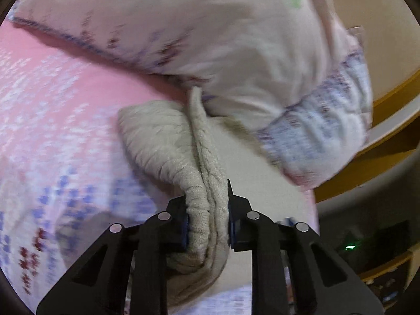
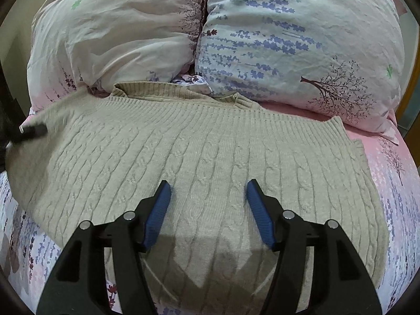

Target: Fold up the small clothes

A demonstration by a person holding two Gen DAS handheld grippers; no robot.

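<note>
Gripping a bunched sweater [image 1: 168, 141] edge, left gripper [image 1: 208, 225] lifts beside pillows [image 2: 302, 39] on the bed [image 2: 393, 183]; right gripper [image 2: 208, 204] hovers, fingers wide

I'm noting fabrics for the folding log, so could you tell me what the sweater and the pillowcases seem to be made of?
Sweater: a beige knit, likely wool or acrylic yarn; matte, with raised cable columns and ribbed edging at the top. It bunches thickly where the left gripper pinches it.
Pillowcases: thin woven cloth, probably cotton or a blend; smooth, finely creased, with printed flowers and a tree.
</note>
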